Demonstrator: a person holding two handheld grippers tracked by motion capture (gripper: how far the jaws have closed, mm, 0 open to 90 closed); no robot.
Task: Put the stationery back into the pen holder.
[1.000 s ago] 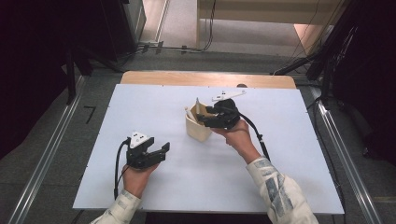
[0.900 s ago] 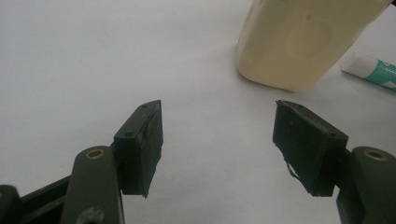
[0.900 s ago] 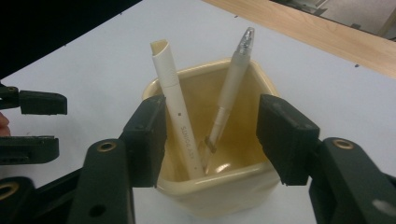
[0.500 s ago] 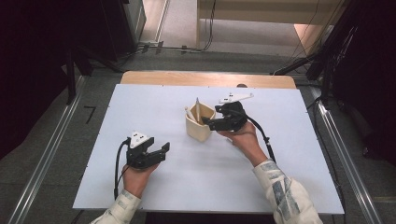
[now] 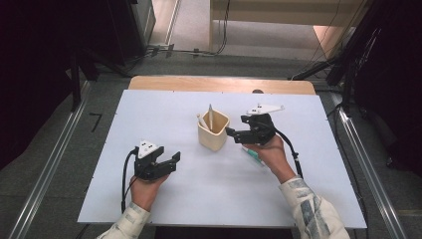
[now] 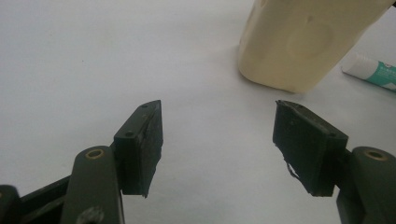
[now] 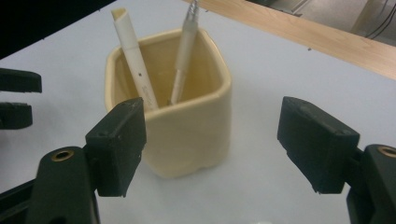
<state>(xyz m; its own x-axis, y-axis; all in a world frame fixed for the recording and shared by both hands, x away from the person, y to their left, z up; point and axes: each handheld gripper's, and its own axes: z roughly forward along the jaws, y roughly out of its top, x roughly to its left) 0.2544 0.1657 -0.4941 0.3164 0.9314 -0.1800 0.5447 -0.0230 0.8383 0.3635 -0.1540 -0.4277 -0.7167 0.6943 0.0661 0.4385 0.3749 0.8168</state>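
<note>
A cream cup [image 5: 213, 133] stands mid-table with a white pen [image 5: 202, 121] and a thinner pen [image 5: 210, 114] leaning inside it. My right gripper [image 5: 233, 133] sits just right of the cup. Its jaws have just been opening, and they are open with nothing between them. In the right gripper view the cup [image 7: 187, 126] stands just beyond the tips of my right gripper [image 7: 210, 140], holding both pens [image 7: 135, 60] [image 7: 184, 51]. My left gripper [image 5: 172, 162] rests open at the front left, apart from the cup. The left gripper view shows my left gripper [image 6: 217, 140] empty and the cup [image 6: 303, 42] ahead.
A white and teal tube [image 5: 252, 154] lies on the white board [image 5: 149, 109] under my right hand; it also shows as the tube [image 6: 373, 72] beside the cup. A wooden table edge [image 5: 224, 84] runs along the back. Metal rails flank both sides.
My right gripper has drawn back to the right, away from the cup's rim, with its jaws spread wider. The left hand has stayed put.
</note>
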